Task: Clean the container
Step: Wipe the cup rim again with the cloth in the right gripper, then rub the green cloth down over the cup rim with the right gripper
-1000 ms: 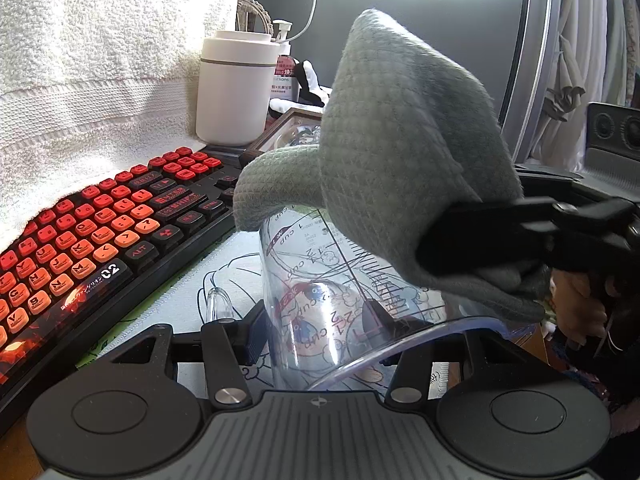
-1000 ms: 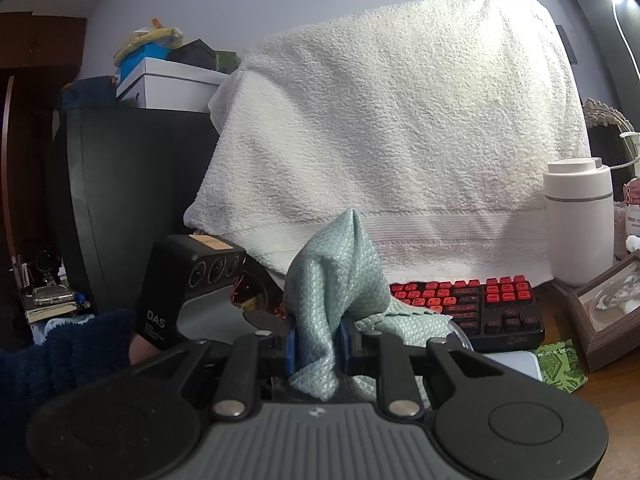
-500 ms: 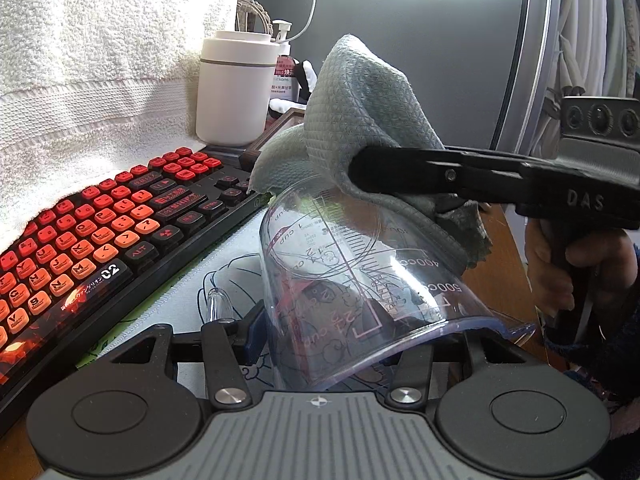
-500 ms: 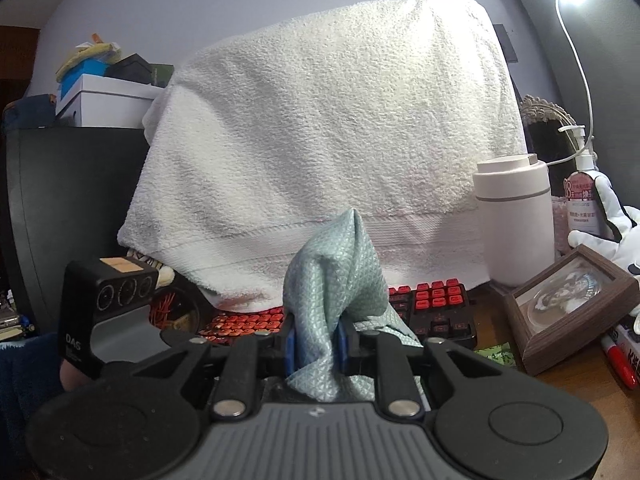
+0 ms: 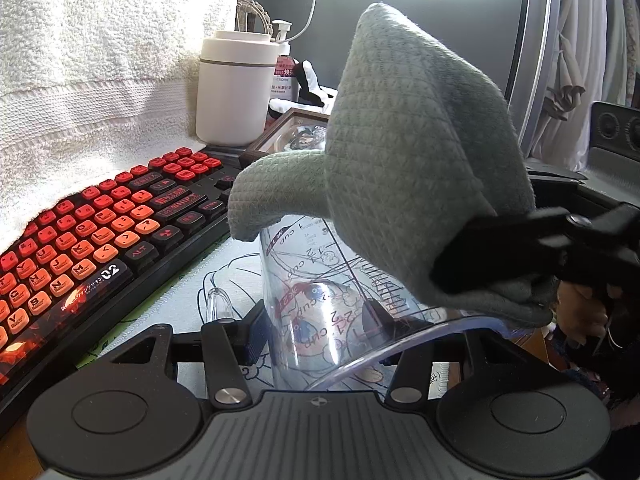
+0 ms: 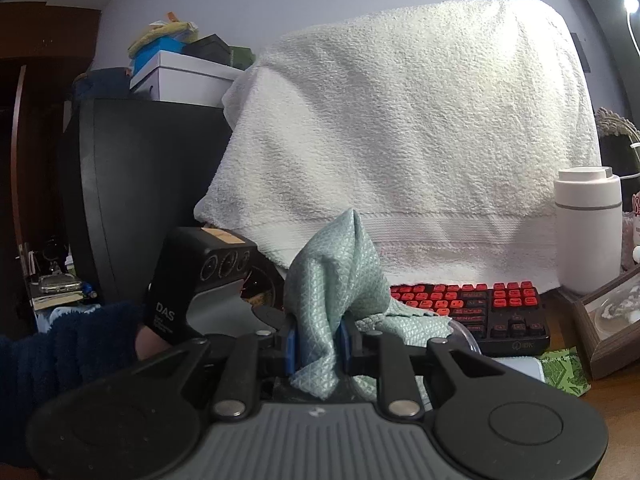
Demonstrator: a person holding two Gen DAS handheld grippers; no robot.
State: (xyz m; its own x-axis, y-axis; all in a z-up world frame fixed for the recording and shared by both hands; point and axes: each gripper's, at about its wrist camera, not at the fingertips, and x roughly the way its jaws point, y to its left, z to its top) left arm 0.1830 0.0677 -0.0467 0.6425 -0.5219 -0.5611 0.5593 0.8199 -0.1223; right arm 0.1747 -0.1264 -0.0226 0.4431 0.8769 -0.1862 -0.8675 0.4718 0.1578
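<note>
A clear plastic measuring cup (image 5: 320, 304) with printed scale marks lies tilted, its mouth toward the left wrist camera. My left gripper (image 5: 316, 332) is shut on it, one finger on each side of its wall. A grey-green waffle cloth (image 5: 408, 168) drapes over the cup's far end and upper side. My right gripper (image 5: 516, 256) comes in from the right, shut on the cloth's bunched end. In the right wrist view the cloth (image 6: 336, 288) stands pinched between the blue pads (image 6: 291, 346) of my right gripper (image 6: 316, 346). Part of the cup's rim (image 6: 464, 330) shows behind it.
A red-and-black keyboard (image 5: 100, 232) lies left of the cup, on a printed desk mat (image 5: 224, 276). A white towel (image 5: 80, 60) hangs behind it. A white canister (image 5: 236, 92) and a wooden picture frame (image 5: 288, 128) stand at the back. A dark blue sleeve (image 6: 60, 356) shows at left.
Half a second ago the right gripper lay level across the cup's upper side with the cloth bunched behind it. Now it sits lower at the right and the cloth covers the cup's far end again.
</note>
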